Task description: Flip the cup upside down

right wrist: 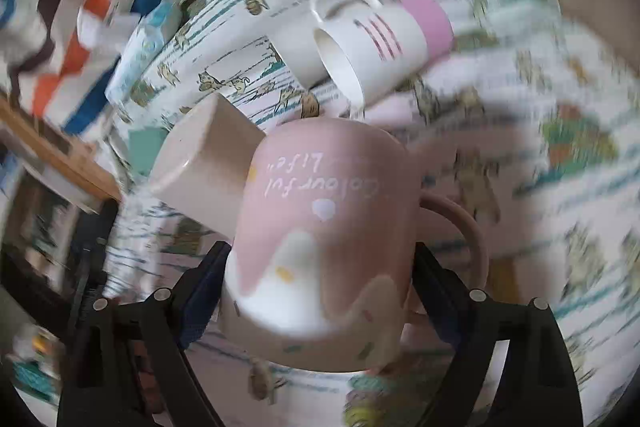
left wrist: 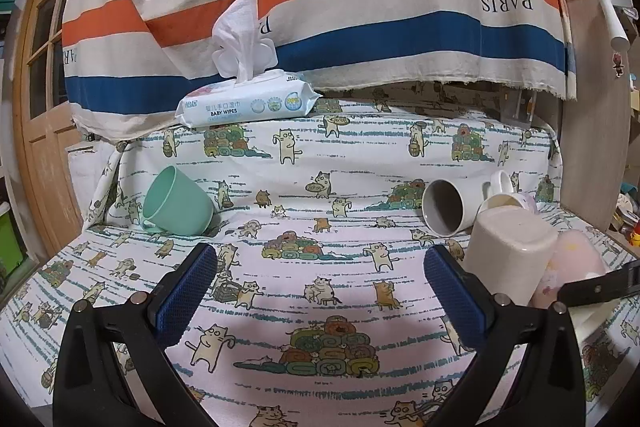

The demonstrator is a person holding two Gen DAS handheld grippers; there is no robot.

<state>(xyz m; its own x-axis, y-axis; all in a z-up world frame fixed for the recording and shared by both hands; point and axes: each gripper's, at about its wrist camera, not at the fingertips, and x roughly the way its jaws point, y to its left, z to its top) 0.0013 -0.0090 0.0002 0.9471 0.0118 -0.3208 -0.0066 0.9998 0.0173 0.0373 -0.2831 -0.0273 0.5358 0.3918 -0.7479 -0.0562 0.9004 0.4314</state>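
Here the pink cup (right wrist: 320, 239) is clamped between the jaws of the right tool (right wrist: 320, 291), gripped across its body near the base, with its long axis running away from the tool and its lettering read upside down, so it is judged to be already turned mouth-away or mouth-down; whether the rim touches the cloth (left wrist: 320, 291) cannot be told, since the right view is blurred. Its handle (right wrist: 460, 239) is seen sticking out to the right of the jaws. A beige cup (right wrist: 204, 163), standing inverted, is pressed close against the pink cup's left side, and a white mug (right wrist: 372, 47) lies on its side just beyond, so little room is left ahead and to the left; open cloth is found mainly on the right and toward the near edge. The left tool (left wrist: 320, 287) is held with its jaws wide apart and nothing between them, low over the worktop, with the beige cup (left wrist: 508, 247) just beside its right finger and the pink cup (left wrist: 576, 271) behind that. A green cup (left wrist: 178, 203) is tipped on its side far to the left, and a wipes pack (left wrist: 244, 103) rests at the back. The right tool is plainly the nearer one, and the set-down is judged to depend on keeping the cup's axis vertical while it is kept off the beige cup.
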